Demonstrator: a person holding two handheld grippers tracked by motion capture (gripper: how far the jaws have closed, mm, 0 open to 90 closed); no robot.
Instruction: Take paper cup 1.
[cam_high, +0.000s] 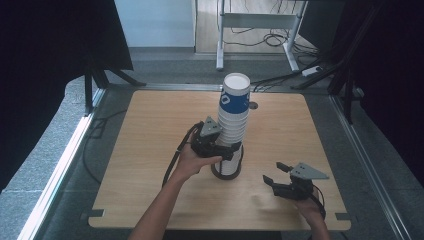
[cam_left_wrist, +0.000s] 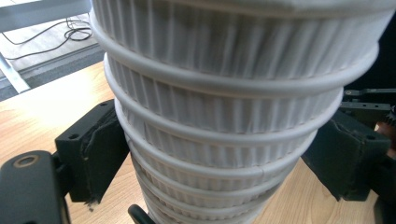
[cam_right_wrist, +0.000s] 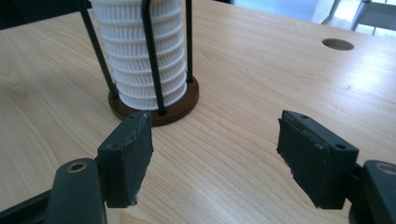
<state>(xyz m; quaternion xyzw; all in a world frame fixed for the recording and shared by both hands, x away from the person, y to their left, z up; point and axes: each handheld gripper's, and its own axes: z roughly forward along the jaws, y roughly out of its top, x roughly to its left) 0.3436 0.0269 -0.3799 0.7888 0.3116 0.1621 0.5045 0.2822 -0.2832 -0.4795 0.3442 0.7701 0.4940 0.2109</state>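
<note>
White ribbed paper cups (cam_high: 234, 120) stand stacked in a wire holder (cam_high: 227, 170) mid-worktop (cam_high: 150, 130); the left gripper (cam_high: 226, 151) grips low. Its view: fingers (cam_left_wrist: 93, 154) seemingly pinching the stack, ready to lift straight up. Right gripper (cam_right_wrist: 212, 154) fingers stand spread, empty.

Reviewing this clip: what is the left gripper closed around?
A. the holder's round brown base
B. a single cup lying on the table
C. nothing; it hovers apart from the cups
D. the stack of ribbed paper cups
D: in the left gripper view the left gripper has a pad on each side of the cup stack, low on the stack above the holder.
</note>
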